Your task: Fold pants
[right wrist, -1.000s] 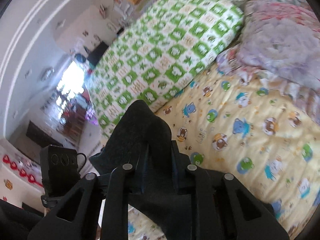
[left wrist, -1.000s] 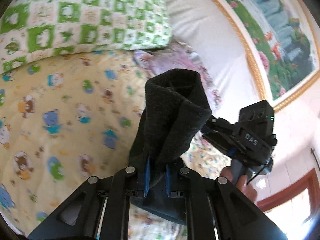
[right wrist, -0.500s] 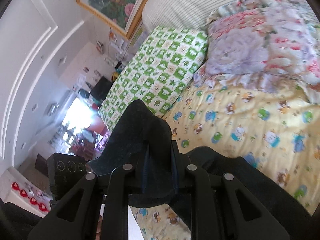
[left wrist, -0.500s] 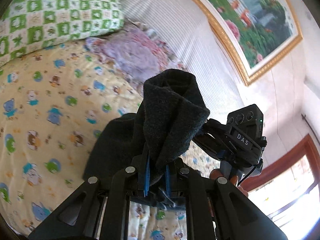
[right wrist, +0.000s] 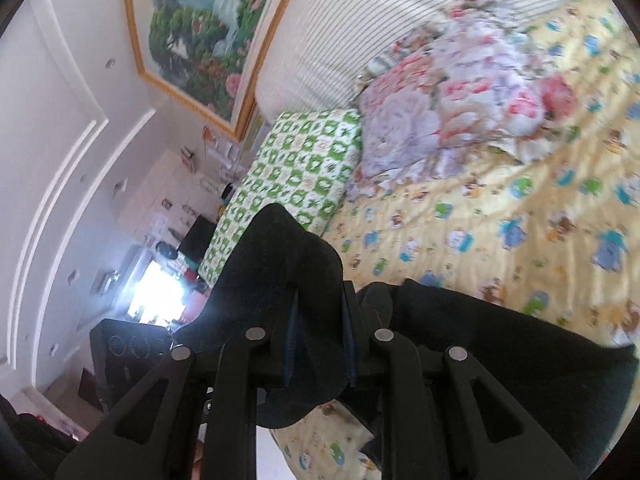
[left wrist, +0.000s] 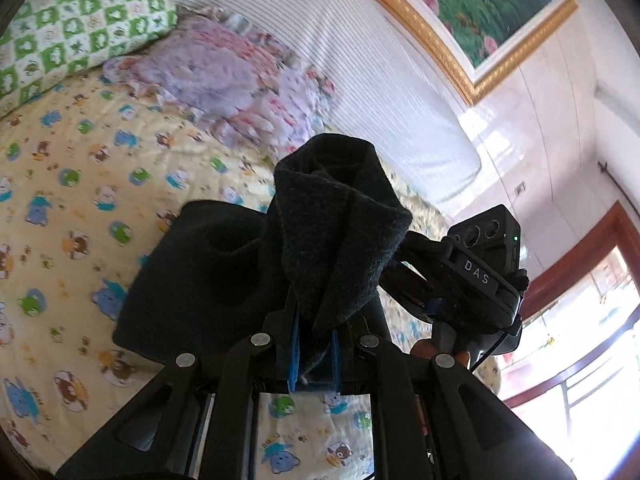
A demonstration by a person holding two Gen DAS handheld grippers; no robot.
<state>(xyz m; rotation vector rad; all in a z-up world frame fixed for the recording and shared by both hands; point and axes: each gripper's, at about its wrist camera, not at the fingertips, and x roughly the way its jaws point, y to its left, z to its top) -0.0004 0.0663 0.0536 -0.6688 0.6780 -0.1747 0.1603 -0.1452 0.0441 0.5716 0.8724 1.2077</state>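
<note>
Compared with a second ago, both views are seen tilted further toward the headboard: the green checked pillow has slid to the 10 o'clock corner of the left wrist view, and the framed painting and striped headboard now fill the top, with more dark cloth draped below. The pants are held lifted above the bed, a bunched fold being clenched between the blue pads of the left hand-held gripper, while a broad dark panel hangs at 9 o'clock of it over the cartoon-print sheet. In the right wrist view, the right hand-held gripper is closed on another fold of the pants, and the rest of the garment trails toward 4 o'clock onto the bed. The right hand-held gripper is seen just beside the cloth at 3 o'clock in the left view. Open sheet lies at 8 o'clock; the floral pillow borders it at 11 o'clock.
</note>
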